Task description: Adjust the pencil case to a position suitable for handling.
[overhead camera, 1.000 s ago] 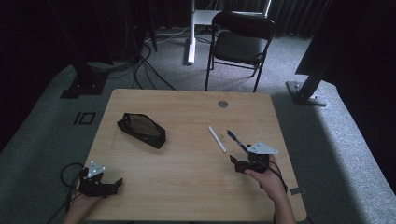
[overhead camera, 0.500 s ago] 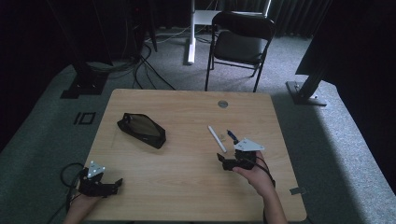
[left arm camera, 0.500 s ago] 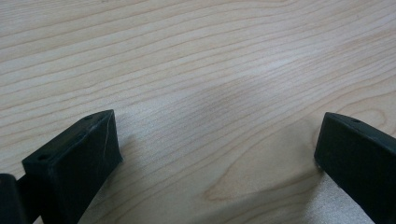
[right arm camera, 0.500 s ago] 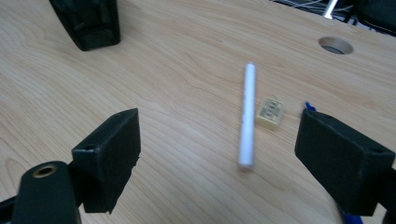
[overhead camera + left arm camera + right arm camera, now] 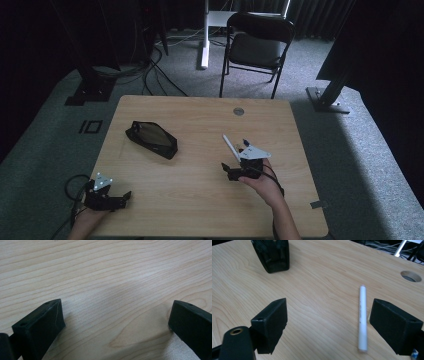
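Since the earlier frames the right gripper (image 5: 234, 173) has slid leftward and toward the table's middle, coming up beside the white pen (image 5: 230, 148), while the left gripper (image 5: 114, 199) has stayed parked at the near left corner of the table (image 5: 200, 200). From the high view the white pen lies right of the table's centre, just beyond the right gripper, with a dark blue-tipped pen (image 5: 245, 144) close by at the gripper's grey plate; whether gripper and white pen touch cannot be told from up there. The right gripper view settles it: the white pen (image 5: 362, 317) lies flat on the wood between the jaws, close to the right-hand one and clear of both, and the jaws stand wide apart around it. That view also takes in the black case (image 5: 272, 255) standing farther off (seen from above, the black case (image 5: 151, 139) lies on the left half of the table, well apart from the pens) and the round cable hole (image 5: 411, 276) in the tabletop. The left gripper view shows its jaws spread wide over bare wood grain, gripping nothing. Behind the table stands a folding chair (image 5: 257, 47).
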### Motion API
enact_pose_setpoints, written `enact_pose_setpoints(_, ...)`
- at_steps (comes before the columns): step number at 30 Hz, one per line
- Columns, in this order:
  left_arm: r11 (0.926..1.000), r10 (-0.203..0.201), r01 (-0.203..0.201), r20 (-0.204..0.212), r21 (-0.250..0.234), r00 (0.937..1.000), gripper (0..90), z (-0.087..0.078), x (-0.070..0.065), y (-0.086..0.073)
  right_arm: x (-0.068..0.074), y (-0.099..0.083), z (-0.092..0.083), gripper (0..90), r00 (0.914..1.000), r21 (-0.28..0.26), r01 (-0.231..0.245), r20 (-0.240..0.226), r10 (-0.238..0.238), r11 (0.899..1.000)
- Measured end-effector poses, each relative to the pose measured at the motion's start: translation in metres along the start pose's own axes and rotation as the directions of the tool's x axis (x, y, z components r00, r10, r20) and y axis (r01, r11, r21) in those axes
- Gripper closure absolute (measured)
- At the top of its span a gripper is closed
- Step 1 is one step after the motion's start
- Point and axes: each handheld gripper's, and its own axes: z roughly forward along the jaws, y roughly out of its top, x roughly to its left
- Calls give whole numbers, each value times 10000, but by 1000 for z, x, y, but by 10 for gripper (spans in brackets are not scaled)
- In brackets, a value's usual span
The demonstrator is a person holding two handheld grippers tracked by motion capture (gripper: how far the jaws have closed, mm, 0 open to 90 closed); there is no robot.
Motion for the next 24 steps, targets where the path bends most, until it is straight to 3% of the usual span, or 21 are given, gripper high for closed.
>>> enact_pose_setpoints(24,10000,2,-2,-1,1,10000,3,0,0,0,32,28,37,159,9949,-85,558,-837,-563,9984)
